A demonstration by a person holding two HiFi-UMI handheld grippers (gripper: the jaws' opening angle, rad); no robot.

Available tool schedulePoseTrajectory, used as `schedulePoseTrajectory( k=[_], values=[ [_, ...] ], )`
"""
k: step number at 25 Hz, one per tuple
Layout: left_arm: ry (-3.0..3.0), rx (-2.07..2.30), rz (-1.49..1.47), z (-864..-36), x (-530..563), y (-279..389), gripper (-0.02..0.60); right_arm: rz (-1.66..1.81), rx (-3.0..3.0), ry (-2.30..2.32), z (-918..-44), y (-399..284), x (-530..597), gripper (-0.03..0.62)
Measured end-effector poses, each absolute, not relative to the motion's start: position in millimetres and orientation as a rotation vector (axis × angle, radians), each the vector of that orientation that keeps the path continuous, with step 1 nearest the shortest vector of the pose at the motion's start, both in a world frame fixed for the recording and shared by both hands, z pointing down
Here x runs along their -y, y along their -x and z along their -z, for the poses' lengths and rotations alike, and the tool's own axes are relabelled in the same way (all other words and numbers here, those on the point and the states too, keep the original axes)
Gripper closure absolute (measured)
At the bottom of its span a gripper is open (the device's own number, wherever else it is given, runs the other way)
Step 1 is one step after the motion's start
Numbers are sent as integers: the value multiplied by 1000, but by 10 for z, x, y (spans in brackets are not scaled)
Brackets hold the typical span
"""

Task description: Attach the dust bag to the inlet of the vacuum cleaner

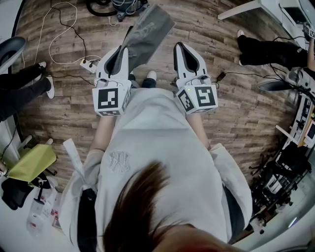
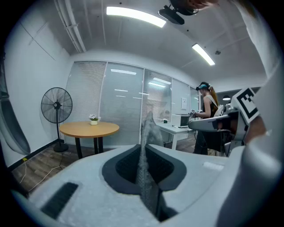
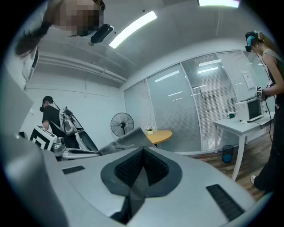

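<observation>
A grey fabric dust bag (image 1: 147, 32) sticks forward and up from my left gripper (image 1: 119, 53), which is shut on its near end. In the left gripper view the dust bag (image 2: 149, 128) shows edge-on, pinched between the dark pads of the left gripper (image 2: 144, 153). My right gripper (image 1: 183, 47) is level beside it, shut with nothing in it and apart from the bag. In the right gripper view the right gripper (image 3: 143, 153) has its pads together, and the dust bag (image 3: 126, 141) shows to the left beyond them. A machine with dark hoses (image 1: 123, 6), perhaps the vacuum cleaner, lies on the floor ahead, cut by the frame's edge.
A power strip (image 1: 91, 63) with cables lies on the wood floor at left. Seated people's legs (image 1: 29, 81) (image 1: 266, 49) flank the space. A yellow-green bag (image 1: 32, 162) is low left and equipment racks (image 1: 290, 162) at right. Ahead stand a round table (image 2: 88, 129) and a fan (image 2: 56, 106).
</observation>
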State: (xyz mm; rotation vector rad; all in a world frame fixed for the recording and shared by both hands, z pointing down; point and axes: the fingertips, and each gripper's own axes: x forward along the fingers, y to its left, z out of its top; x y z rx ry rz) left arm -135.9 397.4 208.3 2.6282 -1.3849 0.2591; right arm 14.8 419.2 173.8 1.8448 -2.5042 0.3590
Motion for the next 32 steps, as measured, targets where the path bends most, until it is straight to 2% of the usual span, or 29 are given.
schedulePoseTrajectory(
  k=[15,32],
  values=[
    [-2594,1479,-269,-2102,-4019,1440,543,-308,2544,-1779,-1706,-162,-4248,592],
    [-2643,1497,-375,-2150,-3906,1250,543,-353,2614,-1831,-1663,-564,-4160,592]
  ],
)
